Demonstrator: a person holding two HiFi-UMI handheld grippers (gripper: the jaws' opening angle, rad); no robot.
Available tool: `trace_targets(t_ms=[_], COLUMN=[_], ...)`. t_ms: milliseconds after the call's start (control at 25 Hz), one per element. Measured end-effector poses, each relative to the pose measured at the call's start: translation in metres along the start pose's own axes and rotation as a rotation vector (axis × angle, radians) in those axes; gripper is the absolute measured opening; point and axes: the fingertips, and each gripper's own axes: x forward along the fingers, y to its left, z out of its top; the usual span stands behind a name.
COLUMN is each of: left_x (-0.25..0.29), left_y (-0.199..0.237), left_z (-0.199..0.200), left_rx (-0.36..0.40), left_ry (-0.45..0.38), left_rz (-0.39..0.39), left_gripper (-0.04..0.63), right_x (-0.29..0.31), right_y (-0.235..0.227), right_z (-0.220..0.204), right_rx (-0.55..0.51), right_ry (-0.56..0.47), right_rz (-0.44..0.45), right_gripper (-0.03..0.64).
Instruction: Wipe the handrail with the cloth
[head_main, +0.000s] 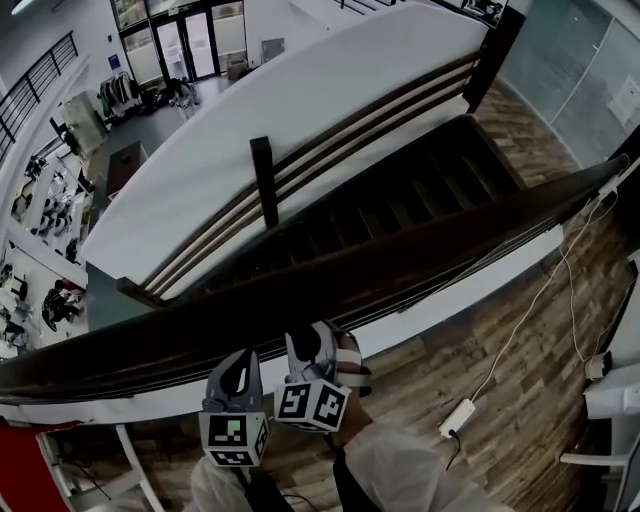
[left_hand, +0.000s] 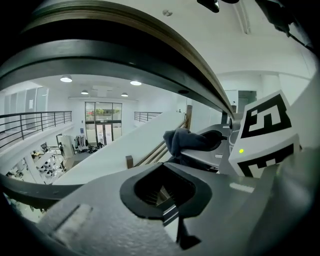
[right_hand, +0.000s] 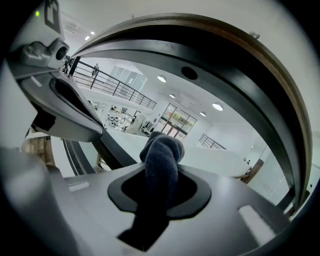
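A dark wooden staircase (head_main: 400, 215) descends mid-scene, with a broad white slanted panel (head_main: 250, 130) along its far side and glazed entrance doors (head_main: 190, 45) beyond, while on its near side a small white power adapter (head_main: 456, 418) and thin white cable (head_main: 530, 310) lie on brown wood-plank floor (head_main: 520, 400).

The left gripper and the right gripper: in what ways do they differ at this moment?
The right gripper has its fingers shut on a dark cloth; the left gripper has its fingers shut with nothing between them. In the head view, the right gripper reaches a little closer to the dark handrail than the left gripper does. Both are held side by side, close to the handrail, pointing toward it.
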Motion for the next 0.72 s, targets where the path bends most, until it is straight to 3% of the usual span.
trace_targets(t_ms=[720], left_x=[0.075], left_y=[-0.121], left_z=[0.023], left_rx=[0.082], left_ry=[0.025], left_rz=[-0.097], left_gripper=[0.002], right_x=[0.002], right_y=[-0.122], right_z=[-0.09], right_rx=[-0.014], right_ry=[0.007], right_rz=[-0.091], right_gripper=[0.089])
